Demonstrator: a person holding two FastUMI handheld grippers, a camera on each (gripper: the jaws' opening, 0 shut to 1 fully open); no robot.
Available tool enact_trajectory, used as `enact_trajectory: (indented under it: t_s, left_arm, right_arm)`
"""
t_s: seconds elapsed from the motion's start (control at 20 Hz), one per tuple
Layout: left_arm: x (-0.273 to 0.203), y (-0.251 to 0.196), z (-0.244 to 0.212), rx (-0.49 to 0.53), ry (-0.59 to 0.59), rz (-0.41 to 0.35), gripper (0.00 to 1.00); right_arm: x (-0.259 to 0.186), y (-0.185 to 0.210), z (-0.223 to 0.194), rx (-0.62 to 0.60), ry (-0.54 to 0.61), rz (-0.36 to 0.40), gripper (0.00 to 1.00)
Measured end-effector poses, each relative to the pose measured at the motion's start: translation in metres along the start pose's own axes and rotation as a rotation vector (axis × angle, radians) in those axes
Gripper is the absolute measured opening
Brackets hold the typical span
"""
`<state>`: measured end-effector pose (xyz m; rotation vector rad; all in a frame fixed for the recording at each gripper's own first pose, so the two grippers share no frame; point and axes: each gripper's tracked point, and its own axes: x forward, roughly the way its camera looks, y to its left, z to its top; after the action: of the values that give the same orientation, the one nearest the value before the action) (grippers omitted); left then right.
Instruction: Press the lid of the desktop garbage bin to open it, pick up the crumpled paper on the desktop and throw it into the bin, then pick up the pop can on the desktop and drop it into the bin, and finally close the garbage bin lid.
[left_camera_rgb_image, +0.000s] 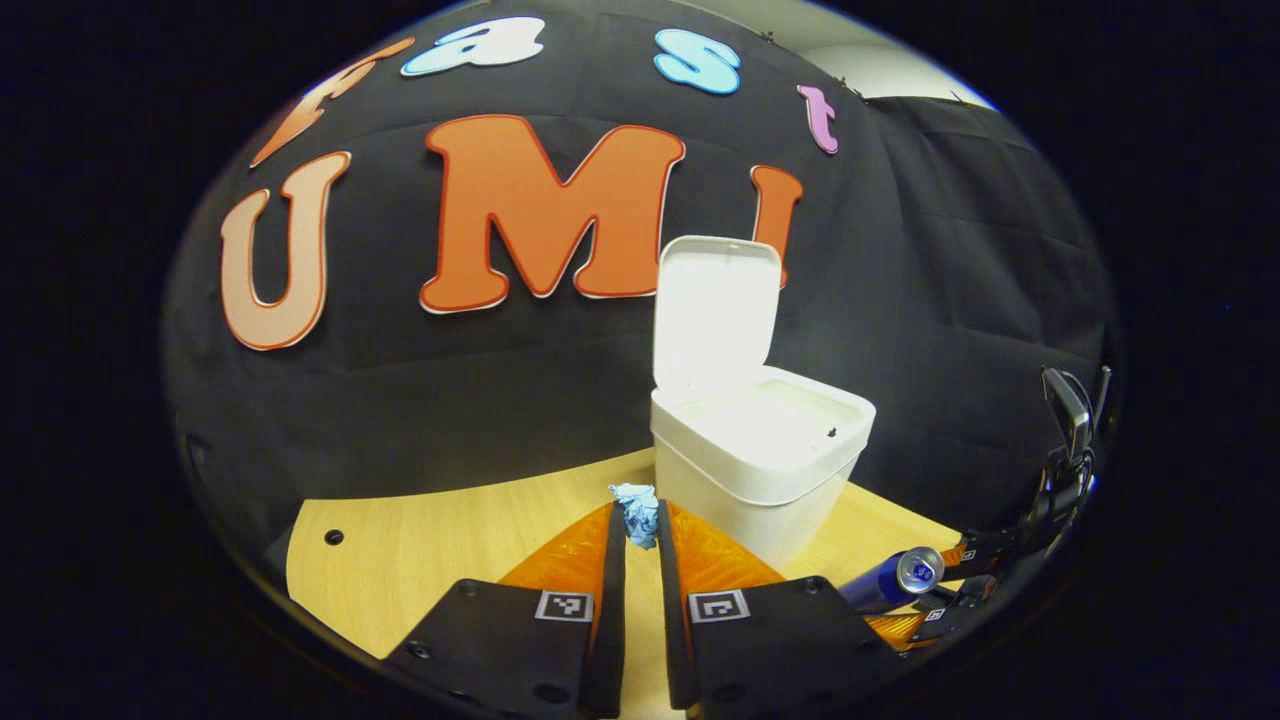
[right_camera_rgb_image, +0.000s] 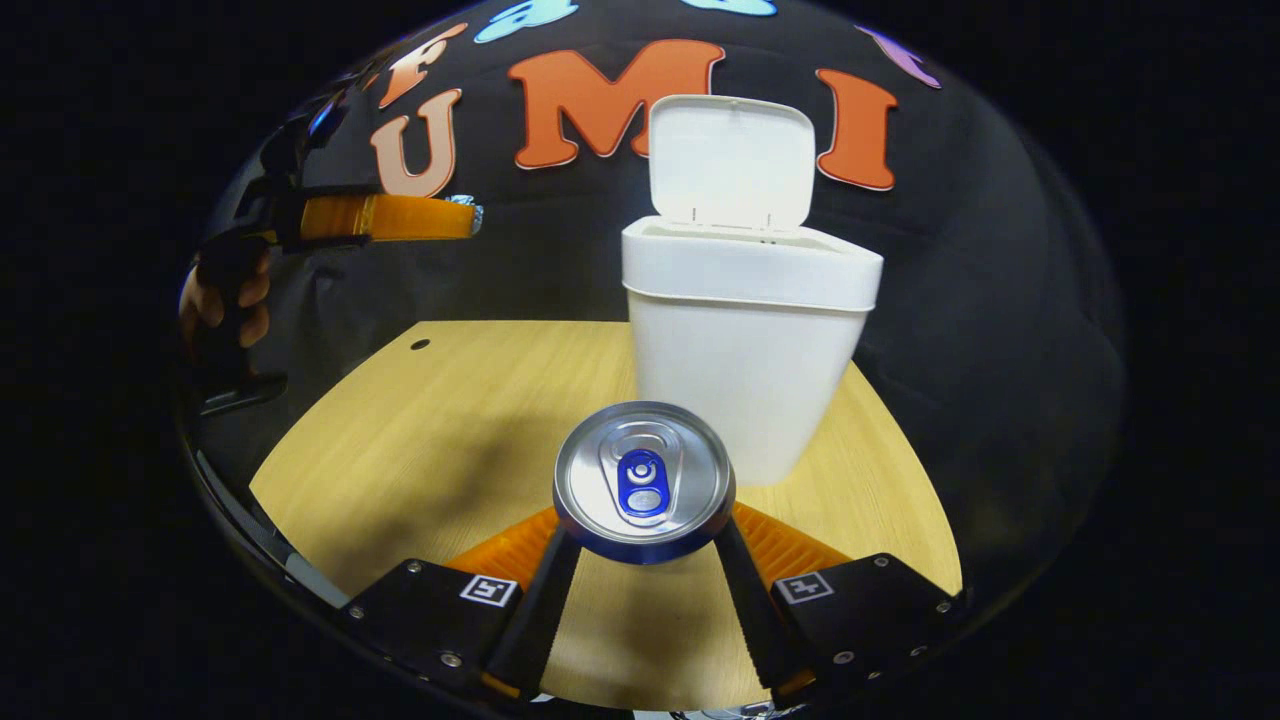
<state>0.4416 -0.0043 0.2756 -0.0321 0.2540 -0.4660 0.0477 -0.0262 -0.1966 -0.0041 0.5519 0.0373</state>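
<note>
The white bin (left_camera_rgb_image: 760, 470) stands on the wooden table with its lid (left_camera_rgb_image: 715, 310) tipped up and open. My left gripper (left_camera_rgb_image: 641, 522) is shut on the crumpled blue paper (left_camera_rgb_image: 635, 505), pinched at its fingertips just left of the bin. In the right gripper view the pop can (right_camera_rgb_image: 645, 480) points its silver top at the camera, and my right gripper (right_camera_rgb_image: 645, 532) is shut on its sides in front of the bin (right_camera_rgb_image: 745, 340). The can (left_camera_rgb_image: 885, 585) and right gripper (left_camera_rgb_image: 985, 555) also appear at the far right. The left gripper (right_camera_rgb_image: 470, 215) hovers high, held by a hand (right_camera_rgb_image: 225, 300).
The wooden table (right_camera_rgb_image: 420, 440) has a rounded front edge and a small hole (right_camera_rgb_image: 420, 344) at its back left. Black cloth walls close in behind and beside the bin. Cables (left_camera_rgb_image: 1070, 420) hang near the right gripper.
</note>
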Motion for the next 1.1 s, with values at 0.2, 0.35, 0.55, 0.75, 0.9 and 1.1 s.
enact_trajectory:
  t_s: [0.2,0.35,0.55,0.75,0.9,1.1]
  left_arm:
    - [0.019,-0.022,0.017,-0.002,-0.018,-0.066,0.21]
    - [0.035,-0.038,0.030,0.011,-0.032,-0.109,0.21]
    - [0.055,-0.057,0.039,0.016,-0.038,-0.164,0.21]
    - [0.077,-0.074,0.041,0.020,-0.030,-0.202,0.20]
    - [0.089,-0.082,0.041,0.028,-0.022,-0.216,0.21]
    - [0.107,-0.091,0.038,0.037,0.000,-0.221,0.23]
  right_arm:
    - [-0.006,-0.020,-0.009,0.044,0.005,-0.066,0.79]
    - [-0.008,-0.024,-0.013,0.079,0.018,-0.107,0.79]
    - [-0.007,-0.025,-0.012,0.115,0.036,-0.151,0.79]
    - [-0.006,-0.027,-0.011,0.150,0.043,-0.197,0.79]
    - [-0.004,-0.029,-0.011,0.167,0.048,-0.228,0.79]
    - [0.002,-0.028,-0.007,0.202,0.061,-0.273,0.75]
